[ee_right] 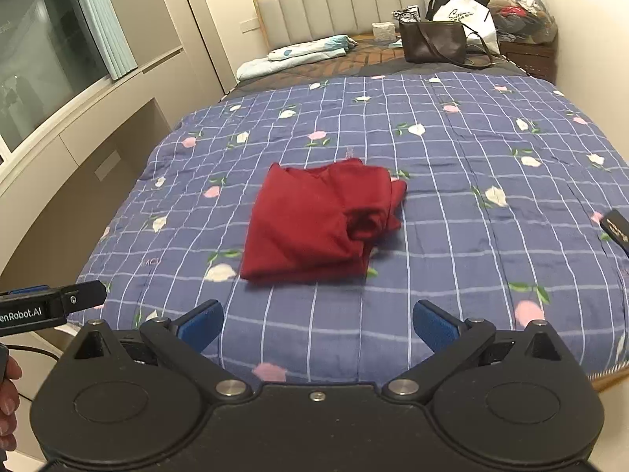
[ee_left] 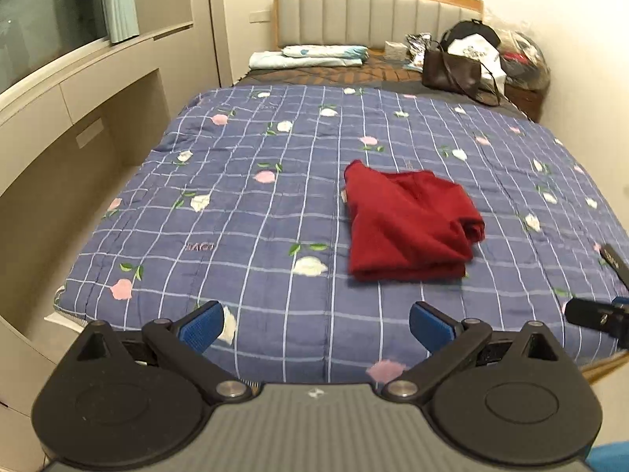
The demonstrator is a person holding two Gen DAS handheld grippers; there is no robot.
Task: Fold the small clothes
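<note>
A dark red garment point(ee_left: 409, 224) lies folded into a rough rectangle on the blue checked quilt point(ee_left: 255, 204), with a bunched sleeve at its right side. The right wrist view shows the same red garment point(ee_right: 314, 220) near the middle of the quilt point(ee_right: 471, 165). My left gripper point(ee_left: 316, 326) hovers over the near edge of the bed, open, with nothing between its blue pads. My right gripper point(ee_right: 318, 326) is also open and empty, held back from the garment. Part of the left gripper's body point(ee_right: 51, 306) shows at the left edge of the right wrist view.
A brown handbag point(ee_right: 432, 43), bags and a clear sack of clothes point(ee_right: 523, 11) crowd the far right by the headboard point(ee_right: 354, 4). Folded bedding point(ee_right: 298, 53) lies at the far left. A dark flat object point(ee_right: 617, 226) rests near the right edge. Cabinets and a window run along the left.
</note>
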